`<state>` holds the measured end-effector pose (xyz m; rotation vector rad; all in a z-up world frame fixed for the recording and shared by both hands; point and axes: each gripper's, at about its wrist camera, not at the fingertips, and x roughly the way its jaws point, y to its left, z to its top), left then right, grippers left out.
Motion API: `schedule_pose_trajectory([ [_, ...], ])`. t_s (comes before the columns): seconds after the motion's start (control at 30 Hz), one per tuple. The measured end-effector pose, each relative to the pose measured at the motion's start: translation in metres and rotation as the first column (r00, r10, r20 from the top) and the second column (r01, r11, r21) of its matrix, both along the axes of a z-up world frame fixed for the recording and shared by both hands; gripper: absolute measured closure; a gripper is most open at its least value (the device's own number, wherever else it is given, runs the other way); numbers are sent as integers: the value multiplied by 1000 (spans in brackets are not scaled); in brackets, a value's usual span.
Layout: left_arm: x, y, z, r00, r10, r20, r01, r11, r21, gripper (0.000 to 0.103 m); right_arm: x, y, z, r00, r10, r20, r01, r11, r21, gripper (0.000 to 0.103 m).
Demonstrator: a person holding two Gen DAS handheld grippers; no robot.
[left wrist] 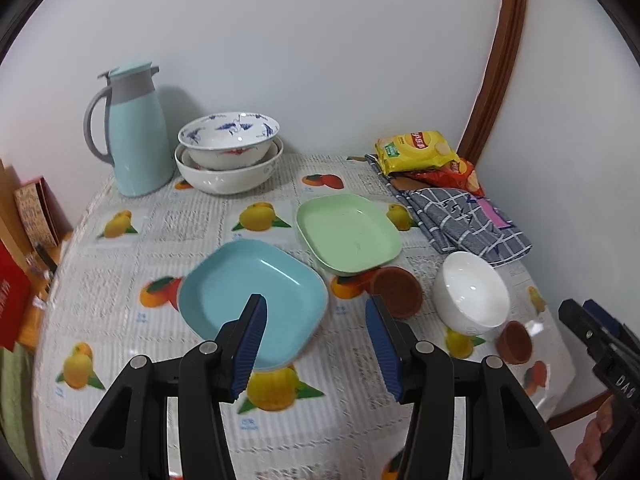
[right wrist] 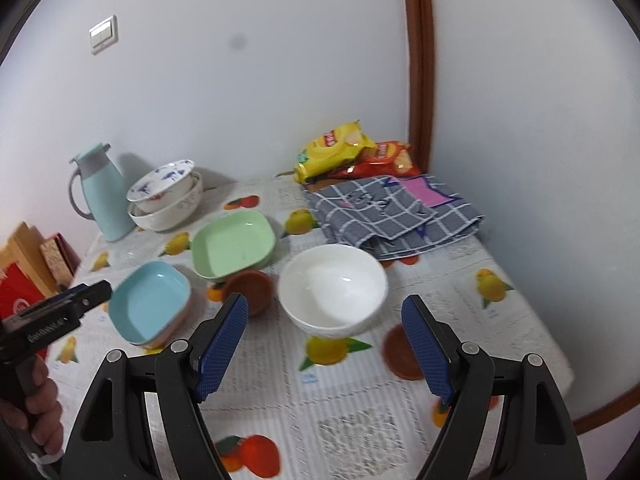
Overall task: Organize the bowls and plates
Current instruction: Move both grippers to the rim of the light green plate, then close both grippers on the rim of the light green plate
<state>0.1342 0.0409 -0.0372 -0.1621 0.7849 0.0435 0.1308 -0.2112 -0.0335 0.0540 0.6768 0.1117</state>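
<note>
**Desk:** Left wrist view, what does it show?

**Photographer:** The left gripper (left wrist: pixel 316 316) hangs with its ribbed blue pads spread and empty over a fruit-print tablecloth (left wrist: pixel 120 280). The blue plate (left wrist: pixel 240 292), a glossy rounded square, lies straight ahead with its near edge just under the left pad. The green plate (left wrist: pixel 348 232), the same shape, sits beyond it to the right, propped on a brown saucer (left wrist: pixel 400 290).

**Desk:** And the right wrist view?

**Photographer:** The right gripper (right wrist: pixel 324 340) is spread wide, nothing between its pads. The white bowl (right wrist: pixel 334 286), smooth, round and footed, stands dead ahead, framed by both fingers; this hand is plainly the nearer to it. A second brown saucer (right wrist: pixel 400 352) lies flat by the right pad. Stacked porcelain bowls (right wrist: pixel 166 196) wait at the back beside a pale blue jug (right wrist: pixel 104 196).

**Desk:** The likely move?

**Photographer:** Each hand probably takes the dish in front of it.
</note>
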Motion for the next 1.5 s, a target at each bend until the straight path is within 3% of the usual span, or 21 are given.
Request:
schedule_pose_trajectory([
  [0.17,17,7,4,1000,20,0,-20,1000,18,51,19,12,-1,1000,22,13,-22,1000,1,24],
  [0.3,42,11,-1,998,30,-59,-29,999,26,49,39,22,-3,1000,25,8,-25,1000,-18,24],
  [0.53,84,16,-15,994,0,-113,1,1000,6,49,83,46,-17,995,78,-69,-83,994,-65,24],
  [0.73,119,18,-32,988,-14,-156,14,1000,-5,49,121,59,-32,986,106,-129,-107,994,-3,24],
  [1.13,180,26,-61,977,-12,-212,14,1000,9,49,186,89,-65,979,95,-178,-100,995,-19,24],
  [1.33,201,23,-79,972,-20,-236,16,1000,-16,49,210,89,-85,970,82,-229,-81,997,13,28],
  [1.5,217,24,-97,962,-7,-273,4,1000,-12,49,225,96,-96,965,42,-259,-50,999,-21,36],
])
